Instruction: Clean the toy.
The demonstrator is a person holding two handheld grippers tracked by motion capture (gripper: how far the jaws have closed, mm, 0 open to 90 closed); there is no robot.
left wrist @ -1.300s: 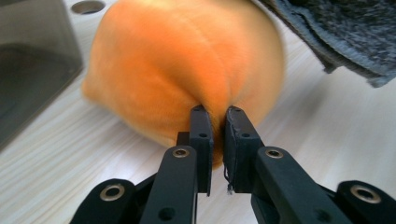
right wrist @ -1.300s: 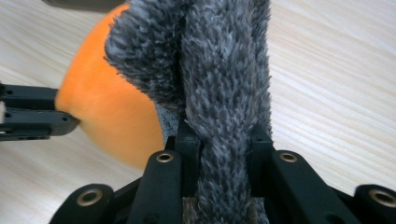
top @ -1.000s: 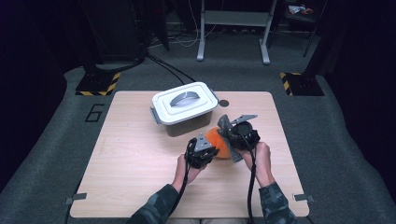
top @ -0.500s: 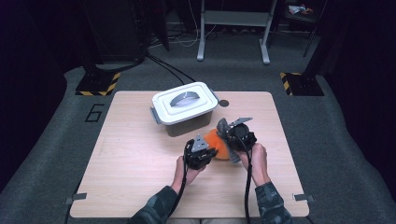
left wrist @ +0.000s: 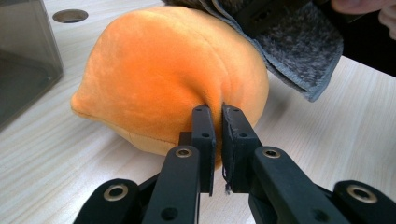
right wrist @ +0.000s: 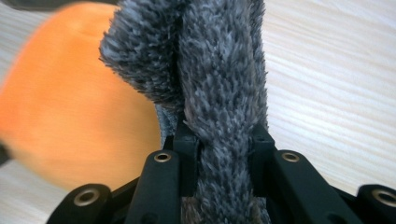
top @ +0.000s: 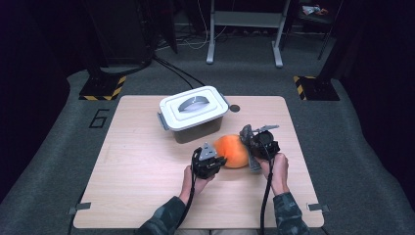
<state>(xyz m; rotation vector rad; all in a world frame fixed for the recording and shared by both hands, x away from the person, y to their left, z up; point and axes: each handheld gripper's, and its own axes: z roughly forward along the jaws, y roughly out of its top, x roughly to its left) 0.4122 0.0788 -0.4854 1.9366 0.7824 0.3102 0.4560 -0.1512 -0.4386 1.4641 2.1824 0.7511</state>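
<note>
Here's the orange plush fruit (top: pixel 232 151), sitting on the wooden table (top: pixel 142 166) a little right of centre, just at five o'clock from the white-lidded container (top: pixel 194 113) and close to its near right corner. The left gripper (top: pixel 214 163) comes in at the plush's eight o'clock side, held in the person's left hand (top: pixel 195 177), and in the left gripper view its jaws are nearly pressed together, nipping a small fold of the orange fabric (left wrist: pixel 177 79) at the plush's near side, so that soft skin puckers in a crease right at the tips. Over at three o'clock of the plush, the right gripper (top: pixel 250 142) sits in the person's right hand (top: pixel 278 169), and the right gripper view shows its jaws clamped on a thick fold of grey fuzzy cloth (right wrist: pixel 210 79), the pile bulging out above the black pads. That grey cloth (top: pixel 248 147) hangs against the right flank of the plush; from the left gripper view it drapes over the plush's far upper edge, touching it, with its hemmed border trailing down toward the table. The plush rests on the tabletop, its pointed end turned toward the container's dark wall (left wrist: pixel 23 60). A round hole (top: pixel 235 108) in the table lies at twelve o'clock from the plush, just beside the container's right end. Both sleeves enter from six o'clock, cables trailing back along the forearms.
</note>
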